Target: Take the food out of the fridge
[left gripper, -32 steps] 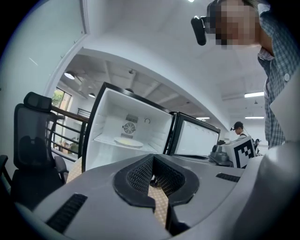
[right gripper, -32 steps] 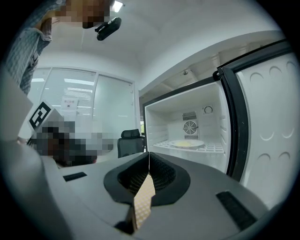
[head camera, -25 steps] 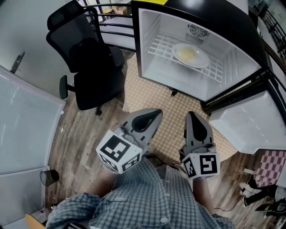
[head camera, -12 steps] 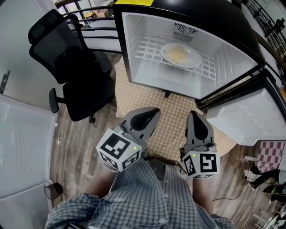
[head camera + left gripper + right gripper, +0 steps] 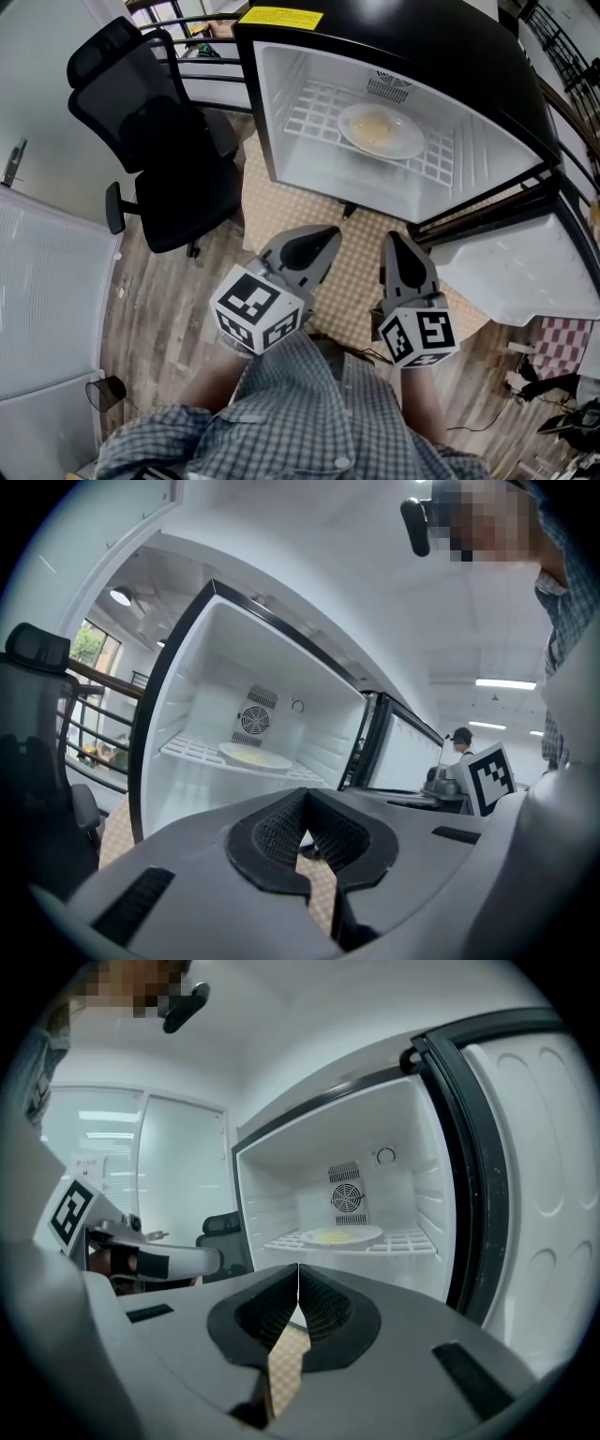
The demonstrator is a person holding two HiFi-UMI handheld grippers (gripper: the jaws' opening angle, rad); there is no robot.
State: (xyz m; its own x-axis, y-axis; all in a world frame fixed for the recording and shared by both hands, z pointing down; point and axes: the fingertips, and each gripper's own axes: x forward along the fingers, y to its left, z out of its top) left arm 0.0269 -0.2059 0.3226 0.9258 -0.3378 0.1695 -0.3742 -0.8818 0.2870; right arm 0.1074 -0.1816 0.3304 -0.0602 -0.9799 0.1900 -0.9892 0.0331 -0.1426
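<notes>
Over the last second little has shifted. The view has swung so that the small black-cased fridge with its white lining [image 5: 281, 103] sits more squarely ahead of me, and both claws have edged slightly toward its mouth. The round white plate of pale yellow food [image 5: 380, 129] lies where it was, on the white wire shelf [image 5: 314, 105] near the back wall, under the fan grille. So I judge the task barely begun – this is the approach, with the food untouched and well apart from either claw.

The fridge's white-lined door [image 5: 511, 267] stands swung open to the right, so nothing blocks the way in.

My left claw [image 5: 325, 234] and right claw [image 5: 394, 239] hang side by side over the beige checked mat [image 5: 361, 267], low in front of the opening. Both point forward at the fridge, tipped only slightly downward. In each gripper view the tips are pressed together with nothing between them – only the mat shows through the hollow behind them. Both will need to spread before they can take the plate's rim.

A black office chair [image 5: 164, 141] stands to the left on the wooden floor, clear of the path
</notes>
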